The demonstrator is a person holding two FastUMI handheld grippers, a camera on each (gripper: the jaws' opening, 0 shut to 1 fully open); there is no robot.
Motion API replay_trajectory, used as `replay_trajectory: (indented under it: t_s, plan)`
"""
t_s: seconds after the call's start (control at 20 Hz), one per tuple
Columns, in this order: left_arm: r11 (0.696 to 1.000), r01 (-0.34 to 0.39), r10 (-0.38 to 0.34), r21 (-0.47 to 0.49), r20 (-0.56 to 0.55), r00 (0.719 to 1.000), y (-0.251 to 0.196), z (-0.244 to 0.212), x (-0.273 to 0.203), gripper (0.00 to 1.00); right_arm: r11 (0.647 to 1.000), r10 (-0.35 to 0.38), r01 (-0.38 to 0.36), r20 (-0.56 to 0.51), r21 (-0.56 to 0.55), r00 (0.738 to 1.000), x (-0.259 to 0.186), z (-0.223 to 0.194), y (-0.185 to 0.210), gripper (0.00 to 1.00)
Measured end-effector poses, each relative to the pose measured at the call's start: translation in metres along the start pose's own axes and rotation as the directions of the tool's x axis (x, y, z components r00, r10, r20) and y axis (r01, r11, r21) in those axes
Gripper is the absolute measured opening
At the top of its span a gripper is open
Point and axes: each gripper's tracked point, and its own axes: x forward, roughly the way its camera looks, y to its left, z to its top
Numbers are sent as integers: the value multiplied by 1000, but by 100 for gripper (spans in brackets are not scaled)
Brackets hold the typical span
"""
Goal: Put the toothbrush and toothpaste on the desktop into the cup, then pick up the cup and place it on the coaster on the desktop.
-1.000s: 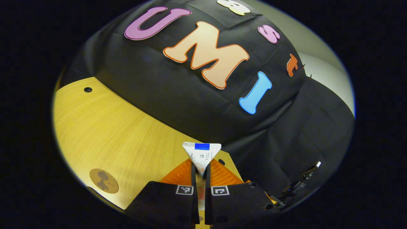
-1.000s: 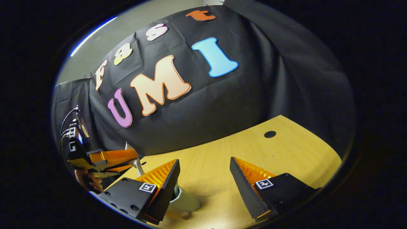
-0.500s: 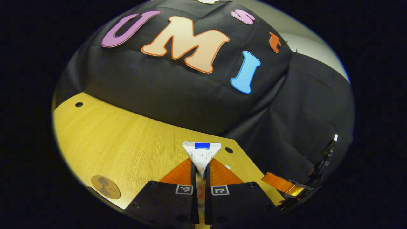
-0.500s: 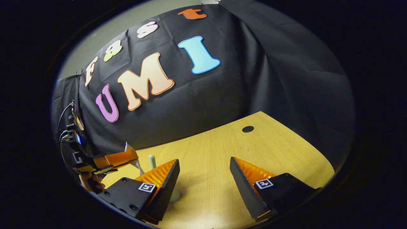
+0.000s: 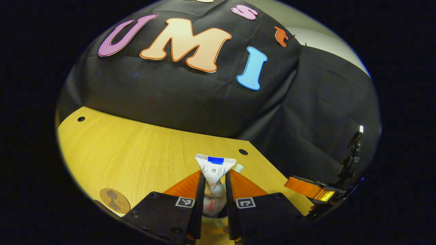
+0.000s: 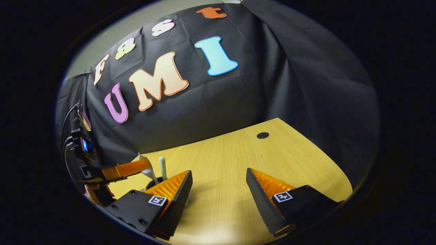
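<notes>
Left gripper (image 5: 213, 200) jaws just parted around the toothpaste (image 5: 214, 170); it may tip off the cup (image 6: 150, 185), right gripper (image 6: 218, 197) open

Matt wood-grain desktop (image 5: 136, 149)

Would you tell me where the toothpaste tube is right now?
In the left gripper view, the toothpaste tube stands between the left claw's parted fingers, over the cup, beside the toothbrush.
</notes>
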Motion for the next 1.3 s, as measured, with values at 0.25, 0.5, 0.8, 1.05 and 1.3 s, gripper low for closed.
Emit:
replay_trajectory:
  t_s: [0.25, 0.5, 0.8, 1.05, 1.3]
  plan:
    - [1000, -18, 19, -11, 43, 999, 4, 13, -33, 69, 1000, 27, -26, -25, 9, 999, -8, -4, 11, 97]
    - [994, -104, 106, -34, 50, 993, 23, 23, -78, 80, 997, 79, -80, -75, -10, 994, -21, -12, 37, 97]
    - [961, -278, 278, -7, 40, 960, 70, 25, -132, 93, 984, 160, -170, -164, -50, 973, -29, -28, 87, 98]
    - [936, -353, 353, -3, 17, 936, 105, 18, -169, 94, 977, 183, -204, -263, -54, 947, -31, -48, 118, 98]
    - [933, -354, 353, -60, -29, 935, 136, 3, -188, 94, 984, 141, -172, -381, -48, 914, -29, -74, 141, 98]
